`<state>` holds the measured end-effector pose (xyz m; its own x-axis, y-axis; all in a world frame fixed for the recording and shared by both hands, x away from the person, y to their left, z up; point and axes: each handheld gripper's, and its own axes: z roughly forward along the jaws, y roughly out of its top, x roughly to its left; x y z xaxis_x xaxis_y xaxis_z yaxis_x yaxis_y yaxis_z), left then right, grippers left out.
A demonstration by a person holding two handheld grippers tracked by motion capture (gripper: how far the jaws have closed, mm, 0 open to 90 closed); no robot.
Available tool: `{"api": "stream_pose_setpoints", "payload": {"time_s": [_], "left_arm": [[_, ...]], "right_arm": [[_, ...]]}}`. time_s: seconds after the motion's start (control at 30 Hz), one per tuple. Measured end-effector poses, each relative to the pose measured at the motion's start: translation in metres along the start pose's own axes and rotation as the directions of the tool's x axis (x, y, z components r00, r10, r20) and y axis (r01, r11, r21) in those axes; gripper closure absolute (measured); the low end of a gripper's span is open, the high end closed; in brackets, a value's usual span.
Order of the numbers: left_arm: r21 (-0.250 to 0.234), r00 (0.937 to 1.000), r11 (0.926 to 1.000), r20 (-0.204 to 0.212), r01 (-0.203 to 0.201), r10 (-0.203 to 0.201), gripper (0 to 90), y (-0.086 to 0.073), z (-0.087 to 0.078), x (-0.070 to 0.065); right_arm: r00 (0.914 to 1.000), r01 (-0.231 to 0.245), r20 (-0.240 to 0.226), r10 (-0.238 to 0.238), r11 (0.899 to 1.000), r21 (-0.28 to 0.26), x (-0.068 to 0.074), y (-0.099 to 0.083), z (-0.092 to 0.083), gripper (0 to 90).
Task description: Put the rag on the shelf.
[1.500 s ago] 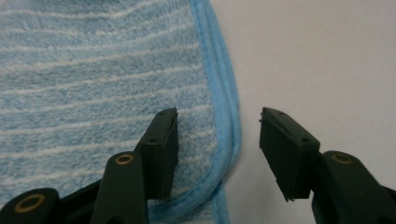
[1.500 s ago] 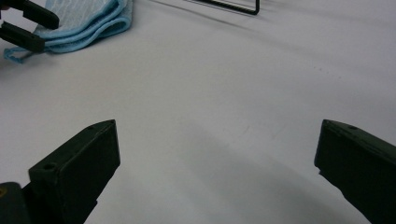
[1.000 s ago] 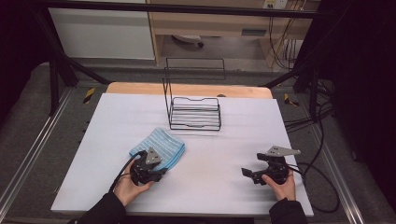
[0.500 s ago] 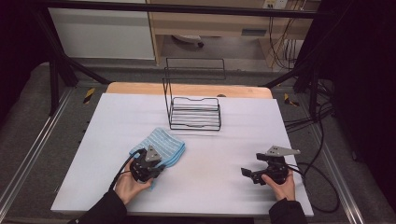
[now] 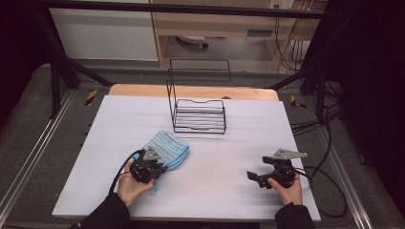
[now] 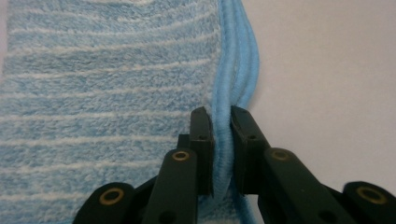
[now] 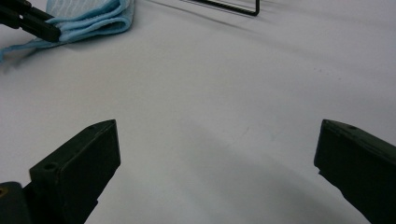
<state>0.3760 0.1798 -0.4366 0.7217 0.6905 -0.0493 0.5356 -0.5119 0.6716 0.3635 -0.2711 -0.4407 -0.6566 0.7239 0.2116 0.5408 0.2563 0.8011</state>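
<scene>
Left gripper [image 6: 222, 135] clamped on cloth [image 6: 107, 93] edge.
Jaws just closed, pinching the blue hem; right gripper [image 7: 217, 163] wide open, empty, over table [image 5: 229, 191].

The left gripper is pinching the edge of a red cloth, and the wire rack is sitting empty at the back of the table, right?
Not quite: the cloth is blue with pale stripes, not red, as the left gripper view shows. The rest holds: the left gripper has just been closing and pinches the cloth's edge, and the wire rack sits empty at the back of the table.
</scene>
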Motion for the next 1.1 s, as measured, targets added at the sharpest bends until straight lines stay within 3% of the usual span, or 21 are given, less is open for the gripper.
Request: {"api": "stream_pose_setpoints", "payload": {"time_s": [0.4,1.1], "left_arm": [[-0.051,0.9958,0.9967,0.070,0.062,-0.059,81.0,0.003,-0.013,0.007],[-0.037,0.9910,0.9973,0.120,0.063,-0.059,80.7,0.012,-0.005,-0.033]], "right_arm": [[1.0000,0.002,-0.001,-0.002,1.000,0.000,0.000,0.000,0.000,1.1],[1.0000,0.004,0.001,-0.004,1.000,0.006,0.000,0.000,0.001,1.2]]}}
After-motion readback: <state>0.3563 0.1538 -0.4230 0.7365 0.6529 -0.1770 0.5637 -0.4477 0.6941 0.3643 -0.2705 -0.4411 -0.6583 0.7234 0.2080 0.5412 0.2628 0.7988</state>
